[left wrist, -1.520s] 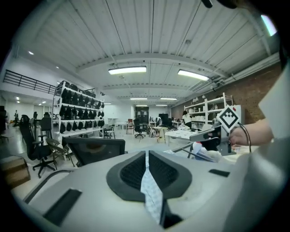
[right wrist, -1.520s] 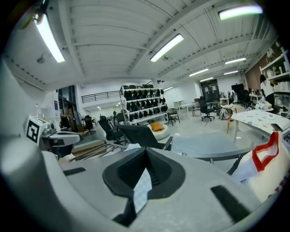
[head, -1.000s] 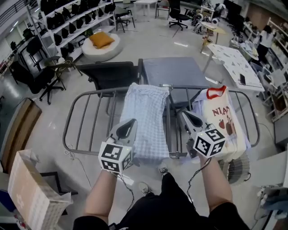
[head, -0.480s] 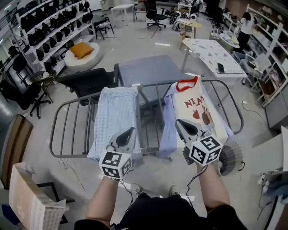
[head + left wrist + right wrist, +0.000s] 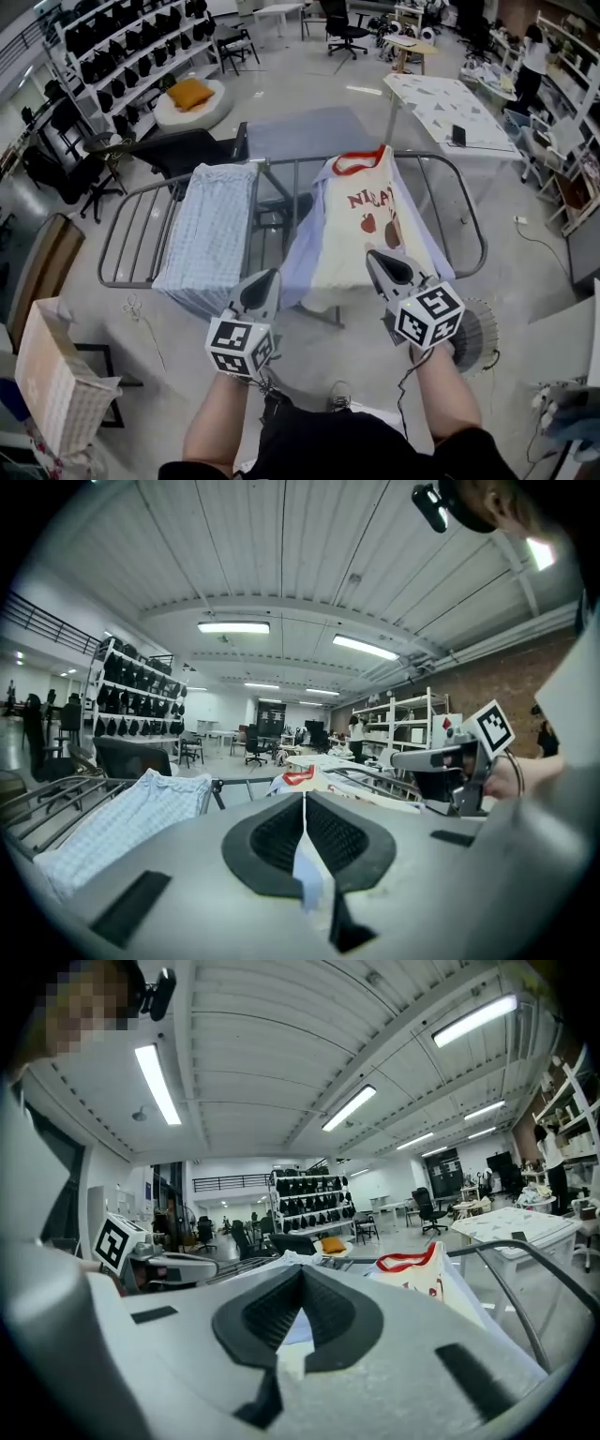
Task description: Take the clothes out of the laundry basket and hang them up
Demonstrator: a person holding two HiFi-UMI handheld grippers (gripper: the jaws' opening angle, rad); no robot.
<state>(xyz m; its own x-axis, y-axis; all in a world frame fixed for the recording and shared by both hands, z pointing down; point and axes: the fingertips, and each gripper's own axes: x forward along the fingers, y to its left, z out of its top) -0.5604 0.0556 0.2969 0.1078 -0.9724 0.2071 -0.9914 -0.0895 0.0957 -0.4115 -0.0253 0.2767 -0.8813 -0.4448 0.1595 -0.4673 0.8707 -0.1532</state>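
Looking steeply down on a large pale workshop floor. At centre, a grey metal drying rack (image 5: pixel 136 234), opened out flat, with a grey table (image 5: pixel 300 131) just behind it and a black office chair (image 5: pixel 187 150) beside that. Along the far left wall, shelves (image 5: pixel 131 47) packed with dark items.

Draped over the left half of the rack, a pale blue checked garment (image 5: pixel 206 230), hanging down at the near edge. Draped over the right half, a cream T-shirt (image 5: pixel 366 225) with a red collar and red print, lying on top of a lilac shirt (image 5: pixel 300 258) that shows at its left side.

At the lower left, well apart from the rack, a pale woven laundry basket (image 5: pixel 52 394) on a dark stand. At the lower right, a round wire fan (image 5: pixel 473 333) on the floor.

Nearest the camera, two bare forearms reaching forward. Left gripper (image 5: pixel 270 277) held just short of the rack's near edge, between the checked garment and the lilac shirt, jaws pressed together with nothing between them. Right gripper (image 5: pixel 373 256) held level with it, its tip over the T-shirt's lower hem, jaws likewise together and empty. Impossible to tell whether that tip touches the hem.
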